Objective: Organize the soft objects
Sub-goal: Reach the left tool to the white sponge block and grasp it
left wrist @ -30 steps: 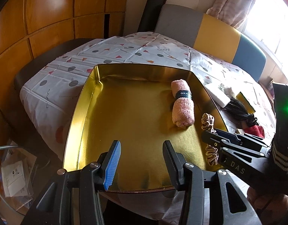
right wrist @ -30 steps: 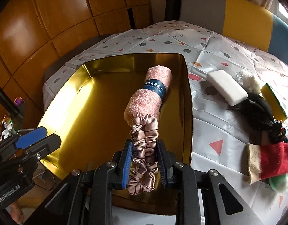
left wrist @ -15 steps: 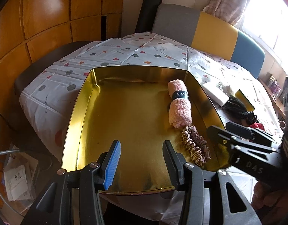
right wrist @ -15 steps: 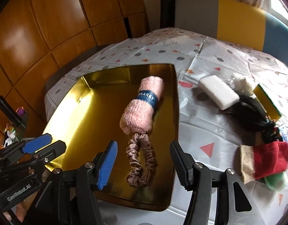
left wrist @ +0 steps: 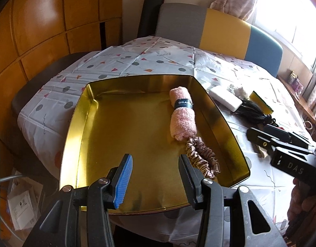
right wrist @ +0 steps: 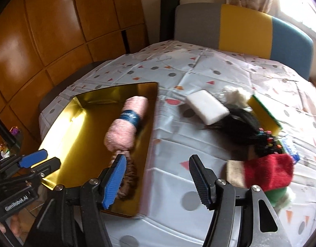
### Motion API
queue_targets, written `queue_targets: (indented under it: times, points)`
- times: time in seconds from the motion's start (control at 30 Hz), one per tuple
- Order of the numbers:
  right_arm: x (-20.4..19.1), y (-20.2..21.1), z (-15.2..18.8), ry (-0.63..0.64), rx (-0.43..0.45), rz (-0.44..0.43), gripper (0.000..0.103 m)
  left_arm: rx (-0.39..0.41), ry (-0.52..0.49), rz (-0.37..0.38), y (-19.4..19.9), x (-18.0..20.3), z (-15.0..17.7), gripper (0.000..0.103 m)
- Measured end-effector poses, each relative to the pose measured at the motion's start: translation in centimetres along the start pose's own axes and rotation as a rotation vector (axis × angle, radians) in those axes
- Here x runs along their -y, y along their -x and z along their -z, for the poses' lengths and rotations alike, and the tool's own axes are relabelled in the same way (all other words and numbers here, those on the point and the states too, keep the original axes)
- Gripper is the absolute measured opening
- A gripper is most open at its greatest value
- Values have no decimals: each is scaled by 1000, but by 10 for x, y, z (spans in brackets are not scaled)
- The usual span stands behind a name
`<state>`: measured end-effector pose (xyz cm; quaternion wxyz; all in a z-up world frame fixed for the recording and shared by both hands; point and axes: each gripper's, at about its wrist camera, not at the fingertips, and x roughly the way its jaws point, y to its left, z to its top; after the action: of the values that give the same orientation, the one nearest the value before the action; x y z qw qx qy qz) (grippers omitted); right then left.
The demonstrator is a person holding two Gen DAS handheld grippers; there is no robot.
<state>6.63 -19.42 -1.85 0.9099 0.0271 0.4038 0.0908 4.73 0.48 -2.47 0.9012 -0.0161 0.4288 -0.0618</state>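
A gold tray lies on the patterned tablecloth. In it lie a rolled pink towel with a dark band and a brown satin scrunchie at the towel's near end. My left gripper is open and empty above the tray's near edge. My right gripper is open and empty, over the tablecloth just right of the tray; it shows in the left wrist view. A red and green sock lies right of it.
A white sponge, a white fluffy tuft, a black hair bundle and a yellow-green scouring sponge lie on the cloth right of the tray. A multicoloured chair back stands behind the table. Wooden panels are at left.
My right gripper opened, let the scrunchie go in the tray by the towel, and then moved right, out over the tablecloth. The left gripper stayed open and nearly still.
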Motion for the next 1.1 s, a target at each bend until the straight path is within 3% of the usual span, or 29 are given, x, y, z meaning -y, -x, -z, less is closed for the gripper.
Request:
queue_targets:
  times: [0.2,0.37,0.57,0.63,0.87,1.1]
  points:
    - [40,18,1,-11,25,85,73,9,-46,17,2,19,-8,47]
    - [96,34,4,-74,38,190,78,12,-83,65,3,41,-23,47]
    - [169,47,19,-199,57,325,79,0,-135,161,0,82,-51,47]
    - [187,50,28,-250,66,348,79,-34,-140,204,-9,100,-64,52]
    - [221,57,36,-394,98,315,82,-187,-56,308,-66,151,-110,69]
    - [217,66,31,-417,143,269,86,-342,76,248,-145,175,-139,75]
